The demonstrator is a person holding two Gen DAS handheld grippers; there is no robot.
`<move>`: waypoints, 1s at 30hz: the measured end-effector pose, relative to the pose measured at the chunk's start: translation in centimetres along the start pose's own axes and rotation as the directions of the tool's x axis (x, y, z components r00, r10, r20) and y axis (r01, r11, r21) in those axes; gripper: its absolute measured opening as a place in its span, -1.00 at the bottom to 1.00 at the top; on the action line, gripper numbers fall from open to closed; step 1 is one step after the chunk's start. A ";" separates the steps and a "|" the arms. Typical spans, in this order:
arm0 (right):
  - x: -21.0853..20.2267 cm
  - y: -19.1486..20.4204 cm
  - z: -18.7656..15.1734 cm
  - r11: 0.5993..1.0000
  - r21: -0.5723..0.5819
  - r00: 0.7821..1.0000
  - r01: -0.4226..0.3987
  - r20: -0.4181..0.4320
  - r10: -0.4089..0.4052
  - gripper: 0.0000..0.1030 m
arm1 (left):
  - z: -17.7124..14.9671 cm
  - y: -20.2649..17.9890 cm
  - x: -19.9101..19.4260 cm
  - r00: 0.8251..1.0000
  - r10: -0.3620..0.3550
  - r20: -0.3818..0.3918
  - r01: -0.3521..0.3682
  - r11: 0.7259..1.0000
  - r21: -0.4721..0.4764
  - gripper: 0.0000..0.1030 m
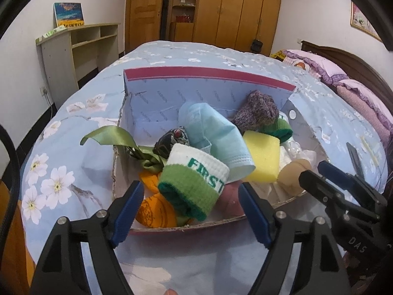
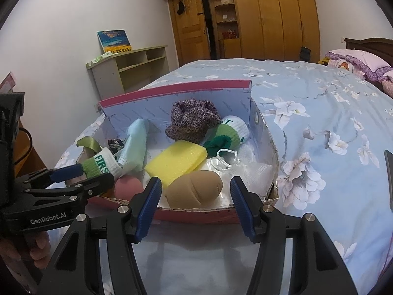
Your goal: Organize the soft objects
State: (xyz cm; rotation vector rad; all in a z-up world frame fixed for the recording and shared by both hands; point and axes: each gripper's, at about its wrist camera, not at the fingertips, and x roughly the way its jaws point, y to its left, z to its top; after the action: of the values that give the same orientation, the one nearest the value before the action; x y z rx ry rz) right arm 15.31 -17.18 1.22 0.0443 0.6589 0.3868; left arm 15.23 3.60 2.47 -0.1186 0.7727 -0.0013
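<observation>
A shallow cardboard box (image 1: 211, 73) (image 2: 201, 215) on the bed holds several soft things: a green-and-white "FIRST" wristband (image 1: 194, 179) (image 2: 102, 163), a light blue face mask (image 1: 216, 137) (image 2: 135, 145), a yellow sponge (image 1: 261, 157) (image 2: 175, 161), a purple knitted piece (image 1: 258, 110) (image 2: 191, 119), a tan pad (image 2: 194, 190) (image 1: 294, 174), a pink pad (image 2: 127, 186), an orange piece (image 1: 154, 211) and a second wristband (image 2: 228, 132). My left gripper (image 1: 191, 209) is open, its jaws either side of the "FIRST" wristband. My right gripper (image 2: 195, 206) is open at the box's near edge, in front of the tan pad.
The box sits on a blue floral bedspread (image 2: 319, 123). A green ribbon (image 1: 110, 137) hangs at the box's left corner. A beige shelf unit (image 1: 76, 49) stands by the left wall, wooden wardrobes (image 2: 258, 17) at the back, pink pillows (image 1: 316, 64) at the right.
</observation>
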 end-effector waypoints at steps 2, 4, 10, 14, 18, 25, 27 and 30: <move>-0.4 0.0 0.0 1.000 0.002 1.000 -0.004 0.008 0.004 0.16 | -0.1 0.0 -0.6 1.000 -0.005 0.009 0.005 1.000 -0.005 0.60; -0.7 0.0 0.1 1.000 0.003 1.000 -0.007 0.014 0.007 0.16 | -0.1 -0.1 -1.4 1.000 -0.003 0.025 0.003 1.000 -0.005 0.60; -2.2 0.5 0.1 1.000 0.002 0.999 -0.022 0.040 0.021 0.26 | -0.5 -0.3 -3.2 0.999 -0.006 0.050 0.006 1.000 -0.015 0.61; -3.1 0.8 -0.1 0.999 0.004 0.999 -0.034 0.042 0.033 0.31 | -1.0 -0.3 -3.7 0.999 0.013 0.039 -0.012 1.000 -0.018 0.73; -3.8 1.2 -0.4 0.999 -0.001 0.999 -0.033 0.039 0.033 0.31 | -1.6 -0.3 -4.1 0.999 0.020 0.027 -0.019 1.000 -0.022 0.73; -4.6 2.0 -1.5 0.999 -0.010 0.999 -0.039 0.008 0.039 0.31 | -2.9 -0.7 -4.5 1.000 0.026 -0.004 -0.026 0.999 -0.026 0.73; -4.7 2.2 -1.8 0.999 -0.016 0.999 -0.038 0.000 0.038 0.31 | -3.4 -0.8 -4.6 1.000 0.023 -0.014 -0.023 0.999 -0.026 0.73; -4.9 2.3 -2.3 0.999 -0.022 0.999 -0.034 -0.012 0.033 0.31 | -4.0 -0.9 -4.6 1.000 0.014 -0.025 -0.014 1.000 -0.027 0.73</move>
State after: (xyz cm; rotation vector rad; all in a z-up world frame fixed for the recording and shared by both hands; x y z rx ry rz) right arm 9.58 -16.98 2.66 0.0318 0.6655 0.4270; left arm 9.17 2.51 2.93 -0.1389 0.7986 0.0209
